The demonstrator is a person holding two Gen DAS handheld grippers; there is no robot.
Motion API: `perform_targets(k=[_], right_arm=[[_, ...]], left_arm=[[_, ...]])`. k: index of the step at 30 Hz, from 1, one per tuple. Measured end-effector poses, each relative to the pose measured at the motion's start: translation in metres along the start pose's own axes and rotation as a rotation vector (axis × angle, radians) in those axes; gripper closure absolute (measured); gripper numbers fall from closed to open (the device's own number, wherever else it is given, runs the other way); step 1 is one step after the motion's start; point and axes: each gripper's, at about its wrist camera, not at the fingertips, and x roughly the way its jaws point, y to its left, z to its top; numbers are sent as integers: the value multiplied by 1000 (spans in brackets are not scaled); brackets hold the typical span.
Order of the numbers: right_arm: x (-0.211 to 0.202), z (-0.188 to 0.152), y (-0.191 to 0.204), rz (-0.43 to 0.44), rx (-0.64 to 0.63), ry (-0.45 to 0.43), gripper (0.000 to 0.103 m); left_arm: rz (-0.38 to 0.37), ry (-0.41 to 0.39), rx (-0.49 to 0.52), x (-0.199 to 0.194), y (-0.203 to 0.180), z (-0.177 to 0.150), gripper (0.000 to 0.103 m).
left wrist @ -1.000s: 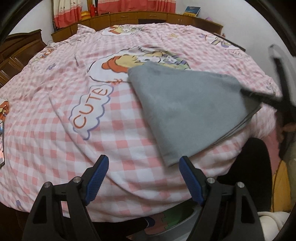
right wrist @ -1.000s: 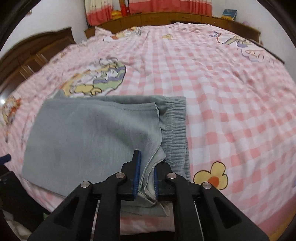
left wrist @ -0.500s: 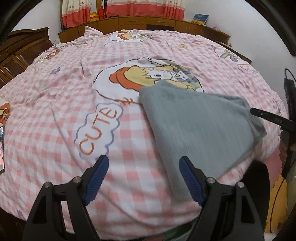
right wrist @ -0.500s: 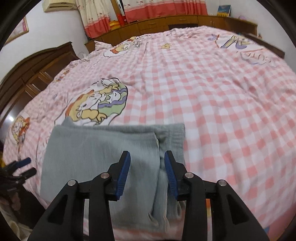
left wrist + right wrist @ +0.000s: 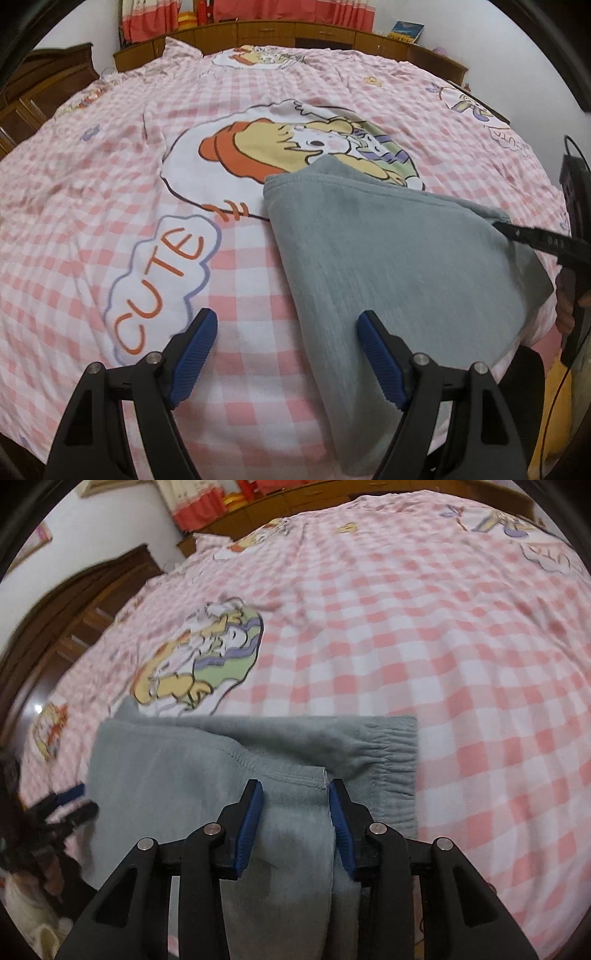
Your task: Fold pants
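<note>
Grey folded pants (image 5: 388,266) lie on the pink checked bed (image 5: 110,192), right of centre in our left wrist view and at lower centre in our right wrist view, elastic waistband to the right. Our left claw (image 5: 284,354) stands wide apart at the bottom of the frame, nothing gripped, its right pad over the pants' edge. Our right claw (image 5: 295,823) is closing, the folded edge between its pads, not yet pinched.
</note>
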Motion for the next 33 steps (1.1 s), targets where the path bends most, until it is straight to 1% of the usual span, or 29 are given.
perform_targets(k=[1, 2, 3, 5, 7, 8, 9, 11, 13, 14, 15, 16, 17, 19, 20, 21, 22, 23, 25, 27, 31, 32, 33], right_arm=[[1, 0, 4, -16, -19, 0, 85], [-1, -1, 7, -33, -31, -9, 87], [-7, -2, 10, -31, -40, -27, 89], [-23, -6, 22, -37, -96, -91, 90], [-42, -11, 33, -63, -148, -162, 90], [-51, -13, 38, -91, -175, -203, 90], [-56, -12, 39, -120, -188, -226, 90], [-57, -8, 36, -209, -198, -262, 90], [-48, 1, 20, -339, -153, -243, 90], [-44, 4, 10, -379, -122, -229, 90], [-42, 6, -3, -391, -72, -208, 89], [-42, 6, -17, -359, -12, -186, 87], [-43, 5, -28, -296, 44, -173, 83], [-46, 1, -43, -175, 135, -161, 54], [-47, -2, -50, -112, 174, -157, 50], [-45, -3, -53, -70, 193, -152, 47], [-42, -4, -56, -27, 210, -138, 47], [-39, -4, -56, -11, 214, -123, 47], [-29, -4, -54, -11, 204, -102, 47], [-20, -2, -50, -5, 169, -106, 46], [-8, -4, -40, -4, 123, -111, 46], [-6, -4, -37, -7, 105, -117, 47], [-6, -5, -34, -17, 86, -127, 56]], left_arm=[[-6, 3, -8, 2, 1, 0, 21], [-12, 3, -15, 4, 2, 1, 21], [-18, 1, -21, 5, 3, 2, 21], [-23, 1, -28, 7, 4, 4, 21], [-25, 1, -31, 8, 5, 4, 21], [-26, 2, -32, 9, 5, 5, 21], [-26, 2, -32, 9, 6, 5, 21], [-24, 0, -31, 9, 6, 5, 20], [-21, -3, -31, 11, 5, 7, 19], [-20, -6, -30, 12, 4, 8, 19], [-18, -7, -29, 13, 4, 10, 19], [-18, -7, -30, 13, 4, 11, 19], [-19, -10, -30, 13, 4, 12, 19], [-23, -17, -30, 14, 5, 15, 19], [-26, -20, -32, 15, 6, 16, 19], [-31, -22, -37, 17, 7, 18, 19], [-34, -23, -43, 18, 8, 19, 19], [-35, -23, -53, 21, 9, 22, 18], [-26, -32, -73, 26, 10, 27, 16], [-18, -45, -89, 30, 11, 31, 15], [-51, -63, -136, 39, 12, 39, 15], [-69, -69, -144, 40, 11, 41, 18], [-97, -80, -147, 40, 9, 42, 22]])
